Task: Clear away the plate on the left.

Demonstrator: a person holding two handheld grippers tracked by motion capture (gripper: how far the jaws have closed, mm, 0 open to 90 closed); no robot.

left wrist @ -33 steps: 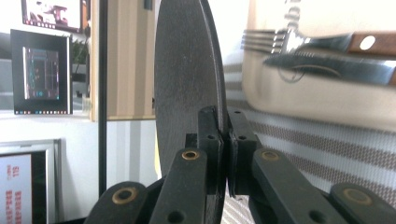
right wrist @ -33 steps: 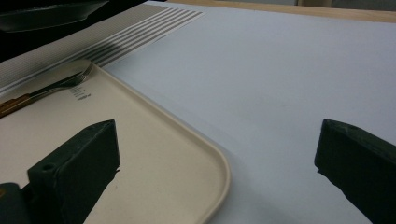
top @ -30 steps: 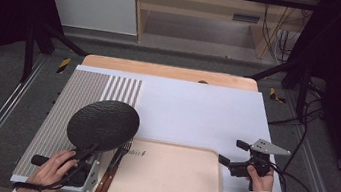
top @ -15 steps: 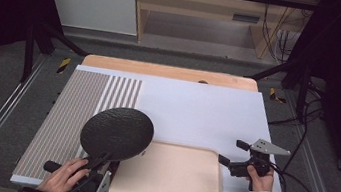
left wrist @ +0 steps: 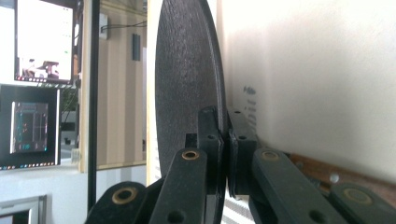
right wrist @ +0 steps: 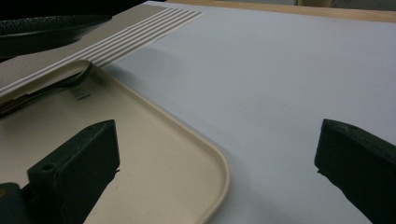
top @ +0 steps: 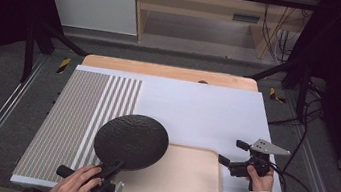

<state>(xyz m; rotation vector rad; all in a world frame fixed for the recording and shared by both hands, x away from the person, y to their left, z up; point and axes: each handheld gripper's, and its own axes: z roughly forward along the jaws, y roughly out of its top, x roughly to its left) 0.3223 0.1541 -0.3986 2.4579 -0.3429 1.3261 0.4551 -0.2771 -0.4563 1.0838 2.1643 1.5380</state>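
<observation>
While the left hand-held gripper (left wrist: 223, 154) pinches the black plate (top: 132, 141) at its rim, the rigid, probably breakable, weighty disc could lever loose; the right hand-held gripper (top: 235, 155) gapes empty.

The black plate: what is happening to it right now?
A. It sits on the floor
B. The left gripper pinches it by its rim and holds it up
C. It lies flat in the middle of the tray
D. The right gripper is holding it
B: the left gripper's jaws clamp the black plate's rim, holding it above the tray's left edge; the right gripper is open and holds nothing.
</observation>
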